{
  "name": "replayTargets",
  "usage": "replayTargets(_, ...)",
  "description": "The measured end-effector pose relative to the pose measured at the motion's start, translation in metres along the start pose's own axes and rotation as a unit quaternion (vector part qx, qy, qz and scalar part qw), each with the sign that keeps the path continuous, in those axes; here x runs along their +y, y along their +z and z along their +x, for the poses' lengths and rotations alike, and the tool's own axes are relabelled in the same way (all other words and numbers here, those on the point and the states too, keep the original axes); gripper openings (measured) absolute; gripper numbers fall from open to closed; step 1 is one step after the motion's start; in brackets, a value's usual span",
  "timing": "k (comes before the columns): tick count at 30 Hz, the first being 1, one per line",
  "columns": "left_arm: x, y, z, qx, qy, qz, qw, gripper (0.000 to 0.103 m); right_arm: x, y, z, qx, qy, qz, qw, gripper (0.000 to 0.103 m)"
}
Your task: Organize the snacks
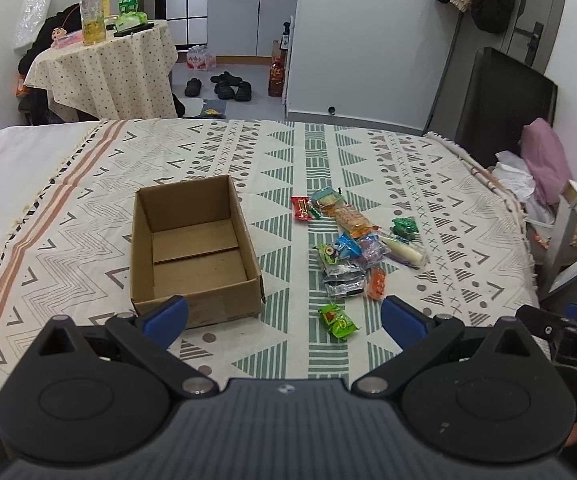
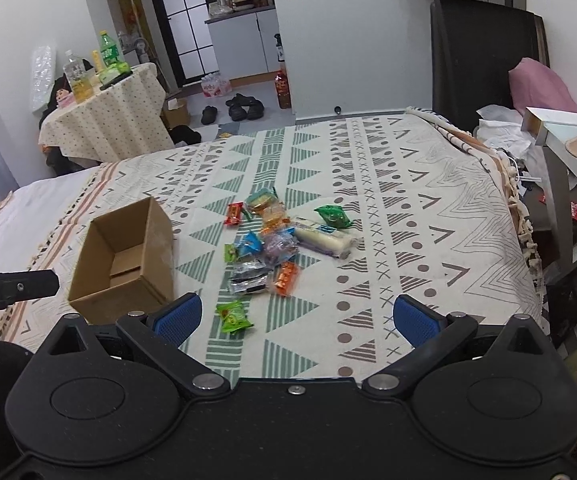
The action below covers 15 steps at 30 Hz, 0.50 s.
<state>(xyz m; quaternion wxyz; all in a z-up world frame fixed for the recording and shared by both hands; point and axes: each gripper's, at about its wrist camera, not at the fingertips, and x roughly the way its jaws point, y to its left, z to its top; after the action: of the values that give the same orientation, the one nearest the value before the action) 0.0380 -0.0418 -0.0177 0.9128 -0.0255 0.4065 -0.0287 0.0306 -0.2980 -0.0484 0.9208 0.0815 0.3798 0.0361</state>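
Observation:
An empty open cardboard box (image 1: 192, 248) (image 2: 124, 260) sits on the patterned cloth (image 1: 368, 160) (image 2: 408, 200). To its right lies a loose pile of several wrapped snacks (image 1: 352, 248) (image 2: 276, 240), among them a white tube-shaped pack (image 1: 404, 252) (image 2: 324, 240) and a red packet (image 1: 302, 208) (image 2: 234, 214). A green packet (image 1: 338, 320) (image 2: 233, 316) lies apart, nearest me. My left gripper (image 1: 284, 316) is open, near the box's front wall, holding nothing. My right gripper (image 2: 296, 318) is open too, just right of the green packet.
The cloth covers a bed whose right edge drops to clutter, a pink pillow (image 1: 544, 160) and a white stand (image 2: 560, 160). Beyond the far edge are shoes (image 1: 228, 86) on the floor and a small round table (image 1: 104, 68) with bottles.

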Motion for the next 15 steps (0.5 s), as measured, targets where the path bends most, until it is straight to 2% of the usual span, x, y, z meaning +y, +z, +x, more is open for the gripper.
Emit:
replayTargets(9,-0.019,0.01,0.034,0.023,-0.003,-0.008,0.9997,0.102,-0.016,0.009,0.029,0.02,0.005,0.001,1.0,0.103)
replayTargets(15,-0.029,0.015,0.061,0.04,-0.013,-0.021,0.9989,0.1,-0.025,0.016,0.051,0.034,0.012,0.003,0.999,0.098)
